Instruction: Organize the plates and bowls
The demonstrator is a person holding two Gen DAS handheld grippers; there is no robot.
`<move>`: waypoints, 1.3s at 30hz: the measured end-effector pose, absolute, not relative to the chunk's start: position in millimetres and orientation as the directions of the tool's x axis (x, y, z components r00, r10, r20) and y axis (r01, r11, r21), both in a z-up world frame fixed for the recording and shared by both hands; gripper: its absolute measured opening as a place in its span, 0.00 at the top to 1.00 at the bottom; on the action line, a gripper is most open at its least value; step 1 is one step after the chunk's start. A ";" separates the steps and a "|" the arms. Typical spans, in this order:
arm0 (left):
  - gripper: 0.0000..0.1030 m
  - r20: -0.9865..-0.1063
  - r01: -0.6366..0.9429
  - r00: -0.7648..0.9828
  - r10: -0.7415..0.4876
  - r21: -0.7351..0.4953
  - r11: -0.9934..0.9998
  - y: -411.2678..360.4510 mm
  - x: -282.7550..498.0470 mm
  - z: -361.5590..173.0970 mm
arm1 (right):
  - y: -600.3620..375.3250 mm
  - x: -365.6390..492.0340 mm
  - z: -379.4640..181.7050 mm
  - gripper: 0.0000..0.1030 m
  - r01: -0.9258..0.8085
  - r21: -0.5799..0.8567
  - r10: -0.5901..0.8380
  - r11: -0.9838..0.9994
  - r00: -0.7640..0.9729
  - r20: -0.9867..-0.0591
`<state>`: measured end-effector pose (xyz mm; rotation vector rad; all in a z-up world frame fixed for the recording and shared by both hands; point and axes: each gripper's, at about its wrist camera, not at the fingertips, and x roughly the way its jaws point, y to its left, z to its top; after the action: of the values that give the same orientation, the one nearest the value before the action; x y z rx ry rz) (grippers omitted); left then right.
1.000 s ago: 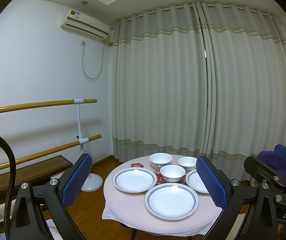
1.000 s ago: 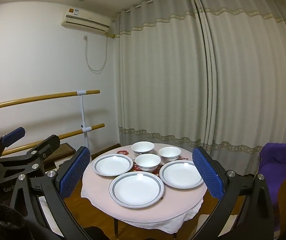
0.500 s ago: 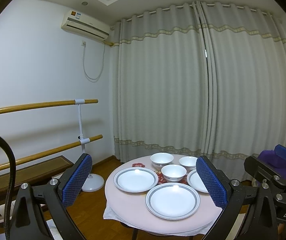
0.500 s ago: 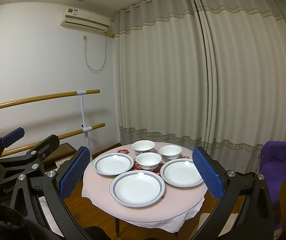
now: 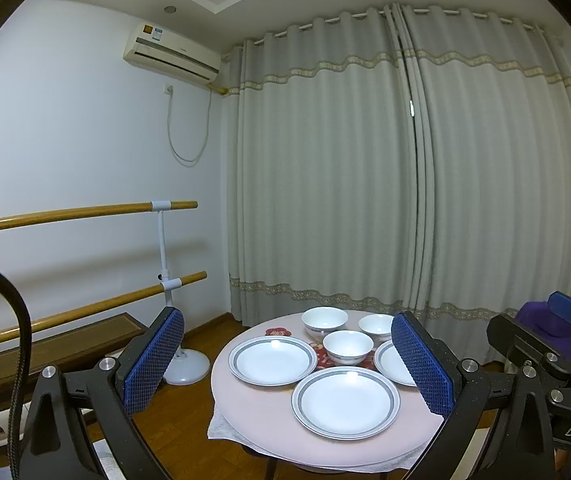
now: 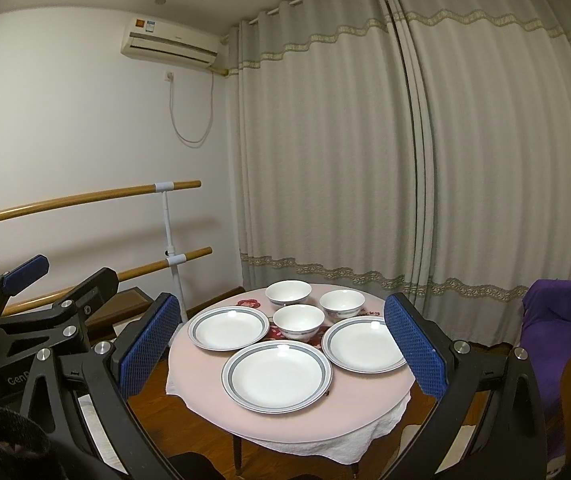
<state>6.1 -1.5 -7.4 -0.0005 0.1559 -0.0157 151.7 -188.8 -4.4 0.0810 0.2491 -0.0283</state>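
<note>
On the round table (image 6: 213, 400) sit three plates and three bowls; both grippers hover spread, empty.

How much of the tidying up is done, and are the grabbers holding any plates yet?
Nothing is done yet. Three white plates with grey rims and three white bowls lie spread singly on the round pink-covered table, none stacked. The left gripper and right gripper are open, empty, short of the table. All the gathering is left.

Grey curtains (image 6: 405, 140) drawn across the far wall, air conditioner (image 6: 169, 42) mounted high, wooden ballet bars (image 5: 85, 212) at left, purple cloth (image 6: 557, 320) at right.
</note>
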 end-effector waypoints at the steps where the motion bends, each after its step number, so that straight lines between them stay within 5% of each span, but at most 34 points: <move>1: 0.01 -0.155 0.015 0.988 -0.016 -0.002 1.000 -0.7 6.0 -7.4 | -190.3 151.6 -3.9 0.00 0.037 0.078 -0.016 0.996 0.969 -0.248; 39: 0.01 -0.141 0.010 0.990 -0.010 0.001 1.000 0.9 6.4 -15.4 | -188.4 150.0 -2.3 0.00 0.037 0.084 -0.015 0.996 0.969 -0.247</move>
<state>6.4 0.9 -15.4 0.0019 0.1417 -0.0098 150.0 -188.4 -2.3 0.0881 0.2483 -0.0263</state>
